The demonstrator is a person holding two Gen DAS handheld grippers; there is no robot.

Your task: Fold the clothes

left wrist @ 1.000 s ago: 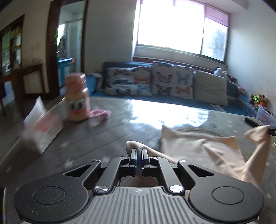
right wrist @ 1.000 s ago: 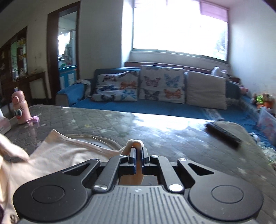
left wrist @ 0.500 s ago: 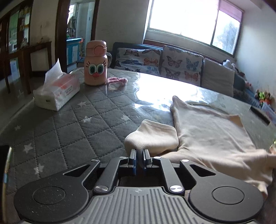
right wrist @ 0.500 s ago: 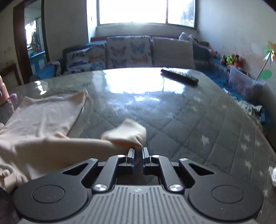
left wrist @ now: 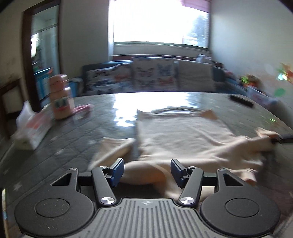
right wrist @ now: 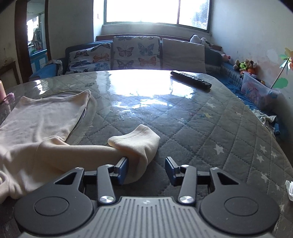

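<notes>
Lying spread on the grey quilted star-patterned surface [right wrist: 210, 128]: cream long-sleeved knit top [left wrist: 183, 135], neckline toward the window, hem toward the cameras. Seen from the right wrist view, same garment [right wrist: 42, 117] at left, one sleeve stretched rightward along the surface, cuff bunched just ahead of the gripper.

Right gripper [right wrist: 146, 169]: jaws about half spread, having just been opening. Sleeve cuff between them, brushing the left blue pad [right wrist: 123, 171], well clear of the right pad; nothing pinched.

Left gripper [left wrist: 147, 171]: jaws parted a bit wider, also just been opening. Rounded fold of cream fabric lying in the gap, neither pad pressing on it. Left wrist view smeared by motion blur, so fine detail of the cloth hard to read. Other sleeve lying flat to the left of the body of the top. At that view's far right edge, tip of the right gripper [left wrist: 283, 138] beside the far cuff.

Elsewhere on the surface: pink cartoon-faced drinking bottle [left wrist: 61, 98] upright at left, white and orange tissue pack [left wrist: 33, 130] near it, small pink cloth scrap [left wrist: 83, 109] beside the bottle, black remote control [right wrist: 190, 79] at the far right side. Beyond, blue sofa [right wrist: 214, 56] with butterfly-print cushions [right wrist: 135, 53] under a bright window [right wrist: 155, 11].
</notes>
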